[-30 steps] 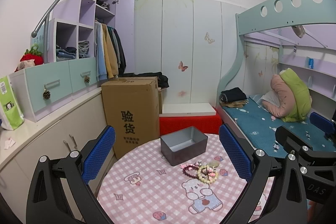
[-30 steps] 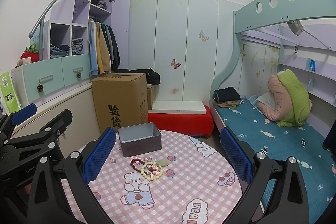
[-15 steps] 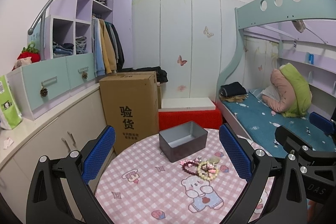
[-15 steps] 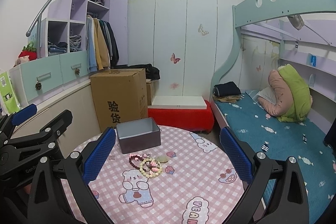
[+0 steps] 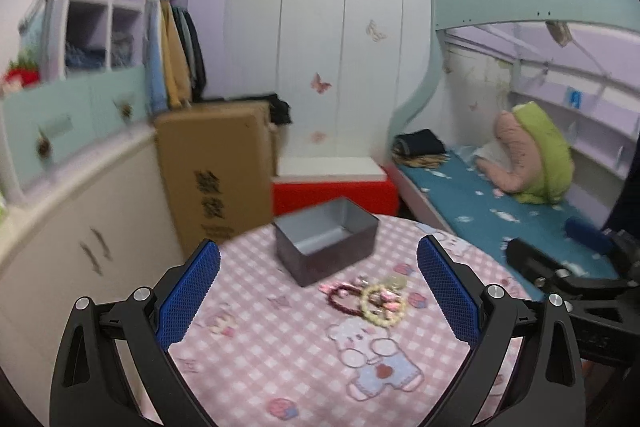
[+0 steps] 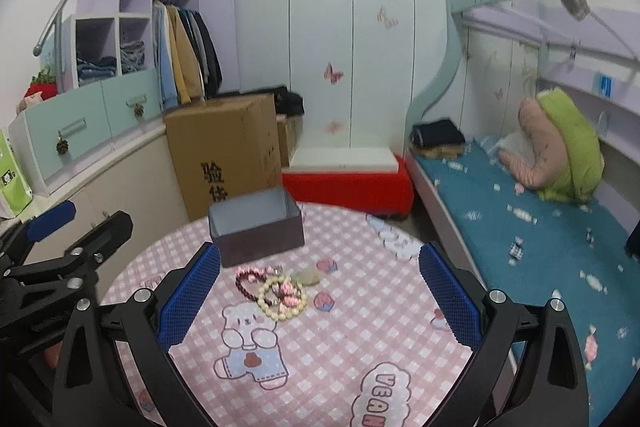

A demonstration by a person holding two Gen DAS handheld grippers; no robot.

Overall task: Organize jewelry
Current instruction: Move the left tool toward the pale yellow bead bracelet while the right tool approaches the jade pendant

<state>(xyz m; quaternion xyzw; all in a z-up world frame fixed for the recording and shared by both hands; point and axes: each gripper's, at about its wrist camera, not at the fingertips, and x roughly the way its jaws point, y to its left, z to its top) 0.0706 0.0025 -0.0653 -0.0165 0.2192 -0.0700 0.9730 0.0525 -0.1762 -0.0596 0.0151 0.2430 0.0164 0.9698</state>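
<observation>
Right now both tools are hovering above the round tabletop [image 6: 360, 339] with its pink checked cloth, the left gripper [image 5: 318, 301] and the right gripper [image 6: 319, 301] each showing its blue fingers [image 6: 188, 301] spread wide with nothing between them. Sitting in a small heap near the middle are the bracelets [image 6: 276, 291]: a dark red beaded loop, a pale cream beaded loop and some pink bits tangled together, just beside an open grey tin box [image 6: 256, 227] that looks empty. My guess is these are weighing next to nothing and behaving floppy, with round beads likely rolling or slipping off smooth pads. Pinching across one strand of a single loop, at its outer edge away from the tangle, seems the safest hold; grabbing the heap's middle is probably lifting several pieces at once.
</observation>
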